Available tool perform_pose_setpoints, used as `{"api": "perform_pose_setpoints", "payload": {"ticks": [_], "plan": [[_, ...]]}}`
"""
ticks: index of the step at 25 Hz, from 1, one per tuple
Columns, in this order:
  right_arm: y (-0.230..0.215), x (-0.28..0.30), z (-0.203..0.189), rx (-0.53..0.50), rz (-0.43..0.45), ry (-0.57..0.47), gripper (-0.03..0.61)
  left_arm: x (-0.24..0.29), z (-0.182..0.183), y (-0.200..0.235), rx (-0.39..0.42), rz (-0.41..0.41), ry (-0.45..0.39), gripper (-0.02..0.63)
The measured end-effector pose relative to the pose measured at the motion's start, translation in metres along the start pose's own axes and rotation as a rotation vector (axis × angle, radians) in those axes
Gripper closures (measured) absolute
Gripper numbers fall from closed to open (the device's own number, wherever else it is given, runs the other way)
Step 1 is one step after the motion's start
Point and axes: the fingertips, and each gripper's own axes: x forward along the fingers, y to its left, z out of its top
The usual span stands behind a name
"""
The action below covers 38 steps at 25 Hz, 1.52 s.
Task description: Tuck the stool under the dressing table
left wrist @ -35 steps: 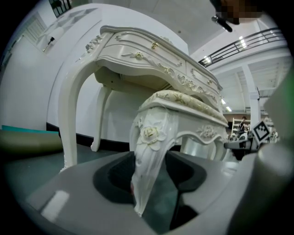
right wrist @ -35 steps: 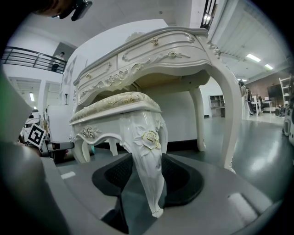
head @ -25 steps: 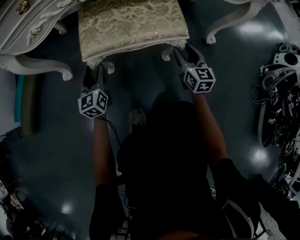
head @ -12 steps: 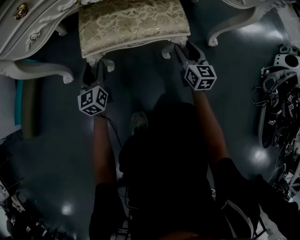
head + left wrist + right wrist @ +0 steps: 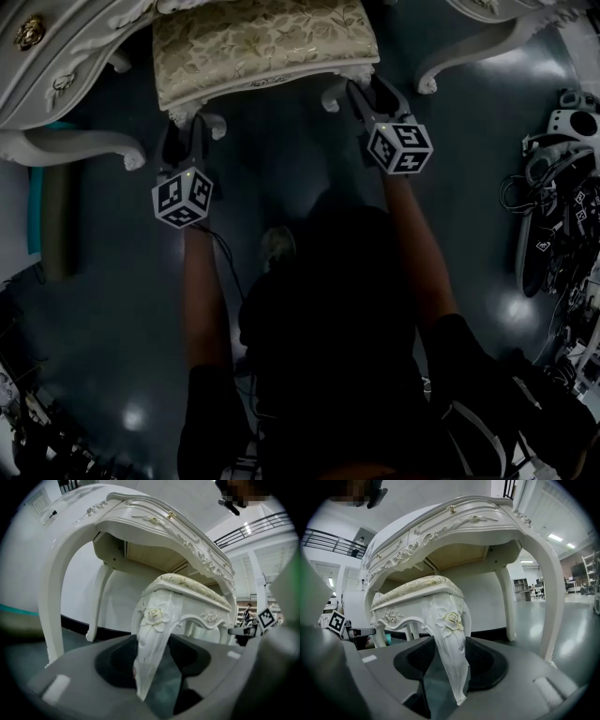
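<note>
The stool (image 5: 262, 47), a gold floral cushion on carved white legs, stands on the dark floor (image 5: 281, 178) with its far part beneath the white dressing table (image 5: 56, 66), between that table's curved legs. The left gripper (image 5: 184, 139) has its jaws clamped on the stool's near left leg (image 5: 152, 648), and the right gripper (image 5: 366, 97) grips the near right leg (image 5: 452, 653). Each leg, topped by a carved rose, runs down between the dark pads. A heap of cables and gear (image 5: 558, 216) lies on the floor at the person's right.
</note>
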Motion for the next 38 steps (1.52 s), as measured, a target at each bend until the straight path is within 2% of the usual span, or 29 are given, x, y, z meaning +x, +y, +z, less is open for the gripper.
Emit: {"api": "perform_pose_setpoints", "payload": {"ticks": [9, 14, 20, 24, 29, 31, 33, 35, 38], "plan": [[-0.002, 0.006, 0.003, 0.002, -0.005, -0.005, 0.368, 0.007, 0.003, 0.001, -0.009, -0.002, -0.016, 0.390], [-0.002, 0.008, 0.003, -0.006, -0.009, 0.002, 0.368, 0.007, 0.002, 0.002, -0.008, 0.006, -0.008, 0.390], [-0.001, 0.005, 0.002, 0.008, -0.022, 0.029, 0.354, 0.003, 0.001, 0.002, -0.046, 0.014, 0.026, 0.380], [0.001, 0.001, -0.001, 0.005, -0.036, 0.047, 0.342, -0.006, 0.006, 0.003, -0.057, 0.023, 0.023, 0.417], [0.010, -0.007, -0.005, 0.002, -0.035, 0.054, 0.337, -0.018, 0.008, -0.004, -0.042, 0.014, 0.022, 0.419], [0.015, -0.012, -0.007, 0.005, -0.025, 0.059, 0.356, -0.024, 0.008, -0.008, -0.041, 0.017, 0.029, 0.422], [0.018, -0.018, -0.011, 0.012, -0.021, 0.069, 0.373, -0.030, 0.007, -0.012, -0.033, 0.021, 0.037, 0.442], [0.022, -0.024, -0.014, 0.010, -0.019, 0.083, 0.396, -0.037, 0.007, -0.015, -0.029, 0.034, 0.036, 0.489], [0.026, -0.030, -0.017, 0.005, -0.014, 0.099, 0.439, -0.044, 0.007, -0.018, -0.033, 0.059, 0.029, 0.597]]}}
